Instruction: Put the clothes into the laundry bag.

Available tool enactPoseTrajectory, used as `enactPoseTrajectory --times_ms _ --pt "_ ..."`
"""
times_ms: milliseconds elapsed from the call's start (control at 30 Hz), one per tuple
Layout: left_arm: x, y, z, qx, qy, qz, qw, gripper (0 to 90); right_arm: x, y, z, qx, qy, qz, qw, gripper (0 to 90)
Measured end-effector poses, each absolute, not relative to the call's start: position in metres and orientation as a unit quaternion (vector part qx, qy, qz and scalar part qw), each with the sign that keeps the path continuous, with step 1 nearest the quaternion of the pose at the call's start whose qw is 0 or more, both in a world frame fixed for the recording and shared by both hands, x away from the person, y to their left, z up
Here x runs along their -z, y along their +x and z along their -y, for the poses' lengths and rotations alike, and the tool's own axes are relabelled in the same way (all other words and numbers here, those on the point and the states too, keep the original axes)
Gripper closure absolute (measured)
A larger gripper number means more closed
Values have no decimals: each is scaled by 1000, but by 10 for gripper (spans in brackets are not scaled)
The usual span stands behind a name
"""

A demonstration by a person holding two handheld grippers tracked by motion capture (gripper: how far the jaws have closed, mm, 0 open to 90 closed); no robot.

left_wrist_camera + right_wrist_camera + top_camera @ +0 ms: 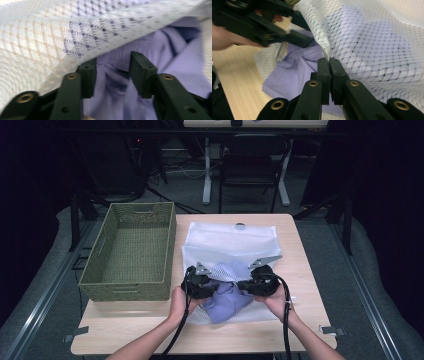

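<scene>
with the right gripper [329,62] pinching the mesh bag [372,37] rim raised, the left gripper [112,72], fingers half open astride the purple shirt [112,100] at the mouth, needed a deeper bite.

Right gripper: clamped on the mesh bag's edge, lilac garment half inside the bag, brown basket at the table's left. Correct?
Not quite. The basket is green, not brown, as the high view shows. The rest holds: the right gripper is clamped on the mesh bag's edge, the lilac garment lies half inside the bag, and the basket stands at the table's left.
</scene>
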State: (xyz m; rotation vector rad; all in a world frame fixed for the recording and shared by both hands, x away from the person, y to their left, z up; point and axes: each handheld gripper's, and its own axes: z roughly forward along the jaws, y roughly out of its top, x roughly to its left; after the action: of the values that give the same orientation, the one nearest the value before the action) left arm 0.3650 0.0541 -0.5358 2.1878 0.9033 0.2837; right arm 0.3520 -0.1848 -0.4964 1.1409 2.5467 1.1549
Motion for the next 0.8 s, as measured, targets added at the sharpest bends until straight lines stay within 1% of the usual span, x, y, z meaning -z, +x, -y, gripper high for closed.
enactPoseTrajectory --times_ms 133,233,300,400,500,600,767,800 --pt "526 353 -59 -99 855 -340 378 455 496 352 187 -379 380 -841 66 880" --pt "520 343 -56 -91 864 -316 381 399 496 352 187 -380 380 -841 67 880" --pt "522 338 -48 -88 870 -304 379 366 495 353 186 -379 380 -841 68 880" --pt "530 334 -35 -85 883 -291 359 285 495 352 185 -379 378 -842 68 880" --pt "540 337 -26 -77 889 -290 347 253 495 351 184 -377 378 -843 68 880" --pt "550 341 -19 -80 891 -289 341 293 496 352 183 -375 378 -844 67 880" --pt "568 348 -14 -89 893 -288 336 586 501 353 182 -365 377 -849 65 880" --pt "569 347 -15 -91 890 -291 340 617 501 353 181 -365 375 -850 64 880"
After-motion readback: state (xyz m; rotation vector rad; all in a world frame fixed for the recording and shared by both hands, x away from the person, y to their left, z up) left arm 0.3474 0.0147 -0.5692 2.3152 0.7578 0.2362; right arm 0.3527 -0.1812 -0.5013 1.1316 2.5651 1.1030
